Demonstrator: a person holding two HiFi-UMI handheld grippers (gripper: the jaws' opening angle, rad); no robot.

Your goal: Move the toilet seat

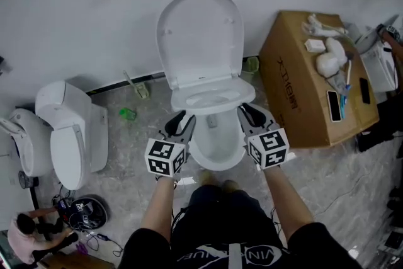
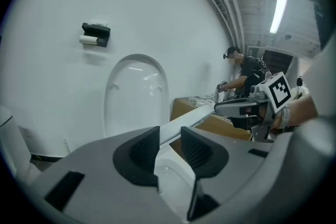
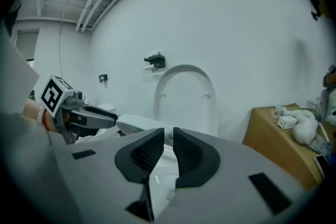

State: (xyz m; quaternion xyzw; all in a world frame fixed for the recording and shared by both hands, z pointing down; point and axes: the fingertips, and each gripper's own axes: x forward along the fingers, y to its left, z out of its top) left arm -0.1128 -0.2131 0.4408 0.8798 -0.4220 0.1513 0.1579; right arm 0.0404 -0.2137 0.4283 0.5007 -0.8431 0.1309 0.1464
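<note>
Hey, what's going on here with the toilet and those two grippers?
A person holds a gripper in each hand. The left gripper and right gripper each clamp a front edge of the toilet seat, which looks partly raised above the bowl. The lid stands upright behind it.

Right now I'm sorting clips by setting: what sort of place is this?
Probably a workshop or test space, not a home bathroom: a spare toilet stands beside the open toilet, with a cluttered cardboard box and a bare tube light overhead.

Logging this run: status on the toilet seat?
Left gripper, right gripper both clamped on seat. Seat part-raised, lid up. Nothing in the way.
</note>
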